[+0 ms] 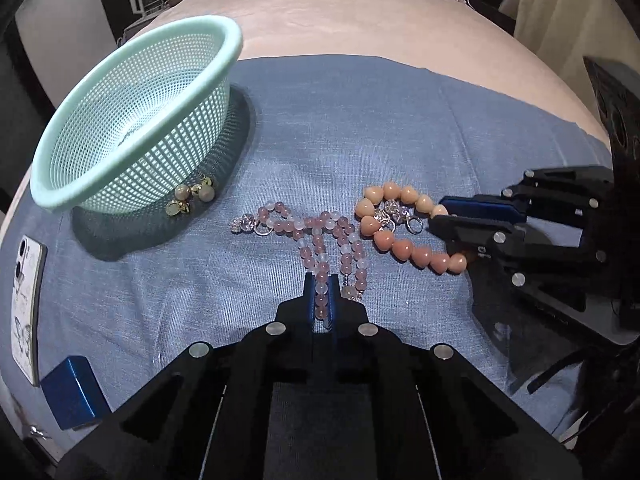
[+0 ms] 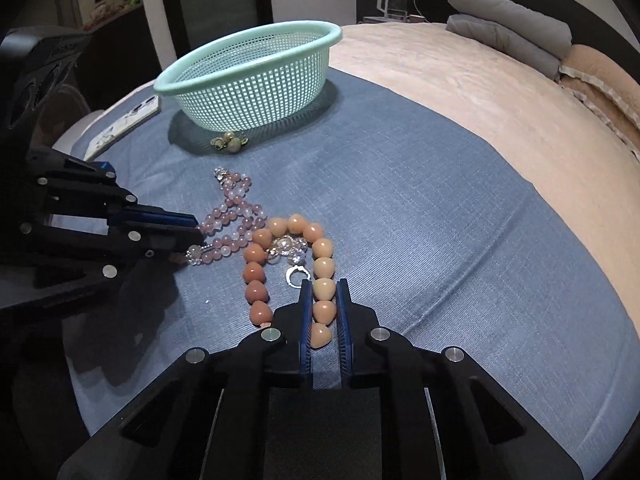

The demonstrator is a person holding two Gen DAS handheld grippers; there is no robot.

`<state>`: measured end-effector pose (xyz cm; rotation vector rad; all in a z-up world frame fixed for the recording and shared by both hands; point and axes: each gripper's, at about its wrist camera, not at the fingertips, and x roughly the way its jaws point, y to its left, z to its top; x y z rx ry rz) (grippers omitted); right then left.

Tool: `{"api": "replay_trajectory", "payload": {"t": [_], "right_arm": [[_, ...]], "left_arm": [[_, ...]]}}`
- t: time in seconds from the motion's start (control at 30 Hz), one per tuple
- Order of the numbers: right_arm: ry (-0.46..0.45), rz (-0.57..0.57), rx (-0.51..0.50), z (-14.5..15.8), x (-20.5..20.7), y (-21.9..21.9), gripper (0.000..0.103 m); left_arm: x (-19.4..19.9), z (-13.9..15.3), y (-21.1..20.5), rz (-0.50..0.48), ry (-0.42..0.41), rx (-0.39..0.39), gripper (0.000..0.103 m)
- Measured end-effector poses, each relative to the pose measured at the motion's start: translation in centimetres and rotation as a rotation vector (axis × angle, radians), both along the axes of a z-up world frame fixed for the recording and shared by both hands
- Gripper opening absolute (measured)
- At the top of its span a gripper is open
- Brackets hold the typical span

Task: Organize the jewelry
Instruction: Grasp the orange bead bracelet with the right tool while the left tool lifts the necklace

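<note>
A pink and white bead bracelet [image 1: 316,236] lies on the blue cloth [image 1: 360,132]; my left gripper [image 1: 321,280] is shut on its near strand. It shows in the right wrist view too [image 2: 234,220]. An orange heart-bead bracelet [image 1: 404,224] with a crystal charm lies to its right; my right gripper [image 2: 323,286] is shut on its near beads [image 2: 323,300]. A mint mesh basket [image 1: 132,120] stands at the far left, also in the right wrist view [image 2: 256,76]. Pearl earrings [image 1: 192,196] lie against its base.
A phone [image 1: 26,304] and a blue box [image 1: 72,392] lie at the cloth's left edge. The cloth sits on a pink bed [image 2: 500,92] with folded grey bedding [image 2: 508,28] at the far end.
</note>
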<state>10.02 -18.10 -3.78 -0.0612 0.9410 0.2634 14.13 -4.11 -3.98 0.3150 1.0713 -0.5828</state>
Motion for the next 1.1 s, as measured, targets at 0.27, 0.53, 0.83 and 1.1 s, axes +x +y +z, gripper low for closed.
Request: {"api": "replay_trajectory", "payload": {"t": [0.27,0.53,0.83,1.1], "right_arm": [[-0.075,0.0,0.057,4.2,-1.2,-0.7,0.011],[-0.177,0.013,0.055,8.9,-2.2,-0.3,0.011],[-0.274,0.045,0.024,13.8,-2.5,0.5,0.011],[-0.344,0.082,0.005,17.8,-1.5,2.0,0.011]], "left_arm": [[-1.9,3.2,1.0,-0.005,-0.033,-0.025,0.006],[-1.9,7.4,2.0,0.009,-0.087,-0.047,0.006],[-1.1,12.4,2.5,0.012,-0.167,-0.063,0.006],[-0.7,16.8,3.7,0.031,-0.249,-0.061,0.006]]}}
